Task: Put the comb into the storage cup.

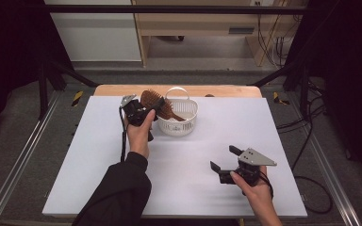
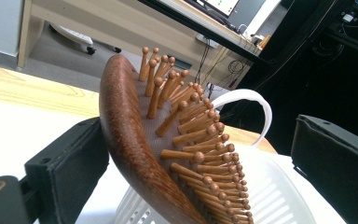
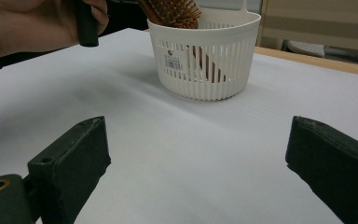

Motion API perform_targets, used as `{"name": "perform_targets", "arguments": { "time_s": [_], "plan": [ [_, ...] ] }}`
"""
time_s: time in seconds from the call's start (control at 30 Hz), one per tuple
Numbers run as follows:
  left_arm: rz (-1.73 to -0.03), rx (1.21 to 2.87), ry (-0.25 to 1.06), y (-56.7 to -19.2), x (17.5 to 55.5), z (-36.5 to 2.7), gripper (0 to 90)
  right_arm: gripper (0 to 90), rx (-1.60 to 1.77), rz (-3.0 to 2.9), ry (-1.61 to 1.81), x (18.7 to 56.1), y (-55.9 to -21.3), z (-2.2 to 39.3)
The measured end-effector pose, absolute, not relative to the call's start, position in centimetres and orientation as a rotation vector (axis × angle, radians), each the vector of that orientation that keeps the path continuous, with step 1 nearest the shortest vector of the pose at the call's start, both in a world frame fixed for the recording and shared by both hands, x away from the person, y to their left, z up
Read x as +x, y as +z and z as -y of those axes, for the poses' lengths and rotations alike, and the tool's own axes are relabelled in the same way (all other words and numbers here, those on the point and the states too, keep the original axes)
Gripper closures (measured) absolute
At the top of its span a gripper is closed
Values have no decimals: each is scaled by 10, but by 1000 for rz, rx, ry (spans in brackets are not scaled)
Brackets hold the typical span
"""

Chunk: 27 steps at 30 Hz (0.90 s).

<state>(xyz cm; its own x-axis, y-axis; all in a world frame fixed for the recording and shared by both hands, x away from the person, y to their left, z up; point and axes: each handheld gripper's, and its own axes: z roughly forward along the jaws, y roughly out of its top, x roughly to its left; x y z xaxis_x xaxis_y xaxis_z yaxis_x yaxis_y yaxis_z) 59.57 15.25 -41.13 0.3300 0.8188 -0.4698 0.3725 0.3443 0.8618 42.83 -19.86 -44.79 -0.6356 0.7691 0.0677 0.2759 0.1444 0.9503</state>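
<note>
A brown wooden hairbrush (image 1: pixel 153 99) stands slanted in a white slatted basket (image 1: pixel 181 125). Its handle is down inside and its bristled head sticks out over the left rim. My left gripper (image 1: pixel 146 110) is at that head. In the left gripper view the brush (image 2: pixel 130 140) lies between the wide-apart jaws of the left gripper (image 2: pixel 193 135), its back close to the left jaw and the right jaw well clear, above the basket (image 2: pixel 279 186). My right gripper (image 1: pixel 225 158) stands open near the front right of the table. The right gripper (image 3: pixel 196 126) holds nothing and faces the basket (image 3: pixel 205 60) and brush (image 3: pixel 172 11).
A white sheet (image 1: pixel 193 160) covers the table, with a wooden strip (image 1: pixel 217 90) along the far edge. Black frame posts stand at both sides. Cables (image 1: pixel 311 141) lie on the floor to the right. Light wooden furniture (image 1: pixel 193 23) is beyond the table.
</note>
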Motion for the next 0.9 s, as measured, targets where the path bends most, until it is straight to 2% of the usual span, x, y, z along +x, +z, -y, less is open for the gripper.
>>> {"name": "perform_targets", "arguments": {
  "time_s": [0.9],
  "plan": [
    [-1258,1267,464,-408,592,-154,38,61,998,-1991,1500,428,-448,198]
  ]
}}
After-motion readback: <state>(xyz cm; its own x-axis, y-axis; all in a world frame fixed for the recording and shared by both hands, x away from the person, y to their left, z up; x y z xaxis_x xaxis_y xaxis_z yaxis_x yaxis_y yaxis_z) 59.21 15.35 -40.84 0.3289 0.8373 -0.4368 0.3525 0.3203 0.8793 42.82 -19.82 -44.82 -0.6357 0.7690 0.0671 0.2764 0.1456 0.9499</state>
